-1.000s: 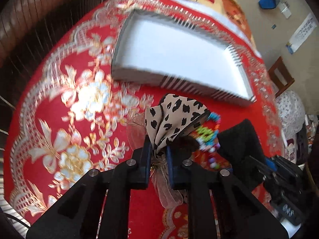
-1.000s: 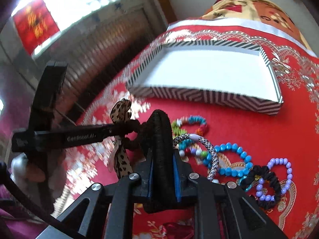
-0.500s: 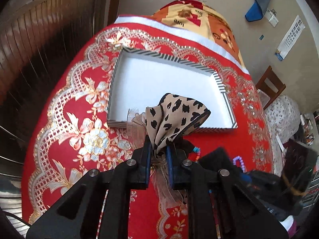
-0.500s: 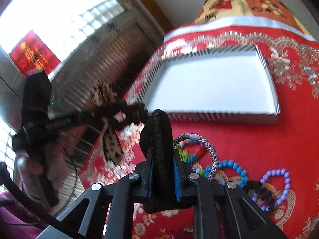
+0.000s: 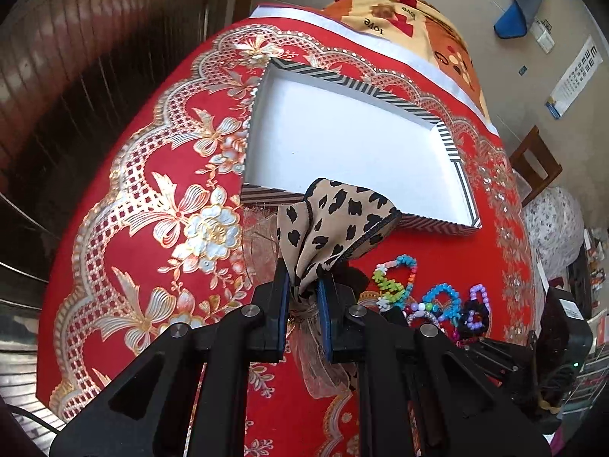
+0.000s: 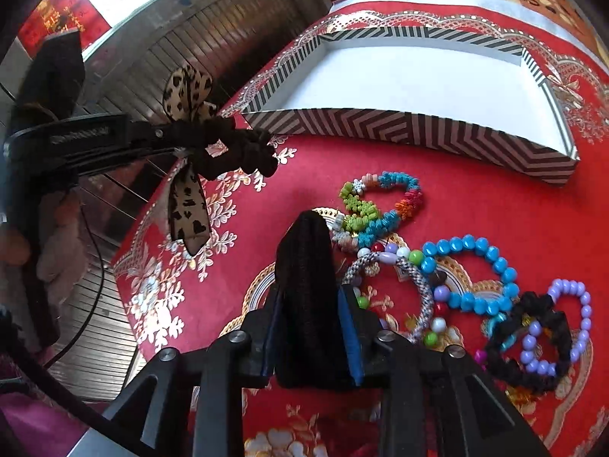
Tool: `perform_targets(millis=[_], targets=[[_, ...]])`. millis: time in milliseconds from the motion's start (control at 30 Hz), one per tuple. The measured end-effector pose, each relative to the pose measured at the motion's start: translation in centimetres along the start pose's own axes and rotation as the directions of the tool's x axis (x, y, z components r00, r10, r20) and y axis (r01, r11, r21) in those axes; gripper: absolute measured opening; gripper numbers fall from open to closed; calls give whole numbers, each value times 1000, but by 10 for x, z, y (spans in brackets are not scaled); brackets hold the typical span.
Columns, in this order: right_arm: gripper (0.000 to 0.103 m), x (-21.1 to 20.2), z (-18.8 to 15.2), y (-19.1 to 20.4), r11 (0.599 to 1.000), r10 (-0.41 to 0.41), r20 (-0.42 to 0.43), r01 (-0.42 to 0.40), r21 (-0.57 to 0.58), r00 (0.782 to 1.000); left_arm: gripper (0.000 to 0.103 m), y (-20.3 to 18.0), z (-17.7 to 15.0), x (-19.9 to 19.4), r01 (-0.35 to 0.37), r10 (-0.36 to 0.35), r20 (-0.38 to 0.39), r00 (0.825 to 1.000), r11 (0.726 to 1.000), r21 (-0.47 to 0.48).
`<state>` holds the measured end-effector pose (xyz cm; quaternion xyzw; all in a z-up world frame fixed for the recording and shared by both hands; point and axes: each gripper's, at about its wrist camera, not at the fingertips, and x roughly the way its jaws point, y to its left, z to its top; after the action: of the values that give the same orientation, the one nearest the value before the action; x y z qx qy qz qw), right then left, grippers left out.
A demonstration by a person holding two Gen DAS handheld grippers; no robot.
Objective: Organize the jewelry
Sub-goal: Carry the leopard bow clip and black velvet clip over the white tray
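Note:
My left gripper (image 5: 304, 289) is shut on a leopard-print bow hair tie (image 5: 335, 224), held in the air just in front of the near wall of the striped box (image 5: 380, 95). In the right wrist view the same bow (image 6: 186, 91) hangs from the left gripper (image 6: 171, 133) together with its dark brown scrunchie (image 6: 236, 148). My right gripper (image 6: 309, 291) has a thick black hair band (image 6: 304, 251) standing upright between its jaws. The jaws are opening, and the band still fills the gap and touches both pads. It sits low over the red tablecloth beside the bracelets.
Several beaded bracelets (image 6: 380, 205) and a black scrunchie (image 6: 533, 342) lie in a loose pile on the red and gold tablecloth (image 5: 152, 228). The box is white inside with nothing in it. A wooden chair (image 5: 536, 163) stands beyond the table's right side.
The left gripper has lifted the bow and pulled back, so the whole box shows. The right gripper has dropped towards the table and its jaws have spread around the black band.

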<state>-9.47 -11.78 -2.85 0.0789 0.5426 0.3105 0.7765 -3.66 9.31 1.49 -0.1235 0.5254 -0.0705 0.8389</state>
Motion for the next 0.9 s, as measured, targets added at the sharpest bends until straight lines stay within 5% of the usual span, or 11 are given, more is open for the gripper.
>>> perform_targets(millis=[433,467,567,900], targets=[[38,2,15,10,998,-7,34,9,-62,999,13,5,-5,-8,1,-1,2,1000,1000,-1],[37,9,17,8,998,-2,29,3,-59,1000,13,4,-4,-9,1,-1,4,1000,1000,2],[13,23,16,7,998,5,3,-5,-63,1000,13,3,-2,-16,4,-4,16,1000,1000,7],[11,-40,35,-22,987,124,187,-140,77,975,13,-14,41,-27,43,-45,76,996,999,31]])
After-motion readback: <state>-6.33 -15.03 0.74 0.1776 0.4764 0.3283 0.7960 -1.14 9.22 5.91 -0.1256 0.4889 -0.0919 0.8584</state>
